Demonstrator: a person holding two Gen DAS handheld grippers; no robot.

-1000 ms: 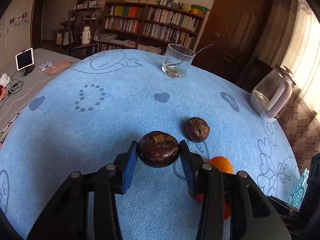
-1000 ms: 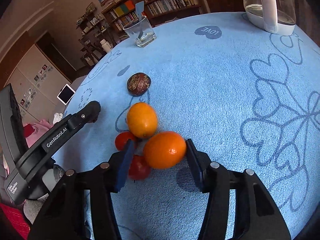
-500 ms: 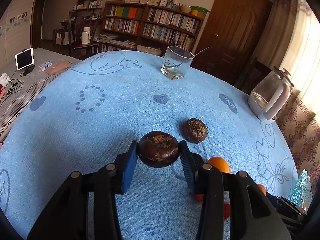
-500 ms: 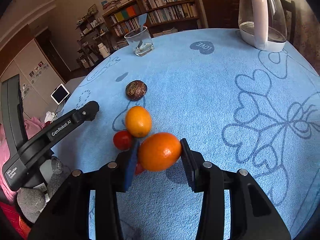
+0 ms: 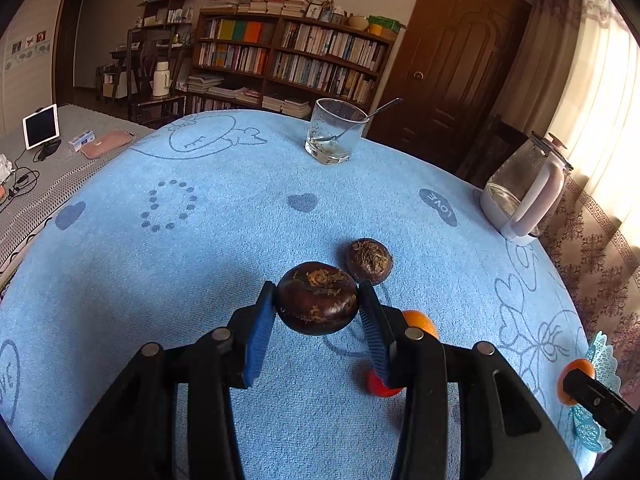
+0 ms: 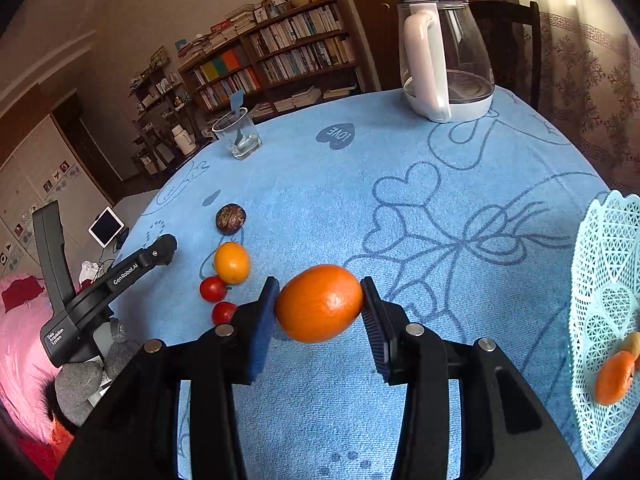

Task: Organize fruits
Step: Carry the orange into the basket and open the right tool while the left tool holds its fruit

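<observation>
left wrist view:
left gripper (image 5: 318,306): jaws clamped on dark brown fruit (image 5: 317,298), held off the blue tablecloth (image 5: 200,264)
second dark fruit (image 5: 369,261): on cloth at 1 o'clock of the held one, just beside it
small orange (image 5: 420,322): 3 o'clock, partly behind right finger
red tomato (image 5: 378,386): 5 o'clock, mostly hidden
glass with spoon (image 5: 335,131): 12 o'clock, far
kettle (image 5: 524,194): 2 o'clock, table edge

right wrist view:
right gripper (image 6: 319,305): jaws gripping large orange (image 6: 319,303), above the cloth
basket (image 6: 600,280): light blue mesh, 3 o'clock; one orange fruit (image 6: 614,378) in it
small orange, two tomatoes (image 6: 213,289): 9–10 o'clock on cloth, close together
left gripper: 9 o'clock, far left; jaws hidden here
</observation>
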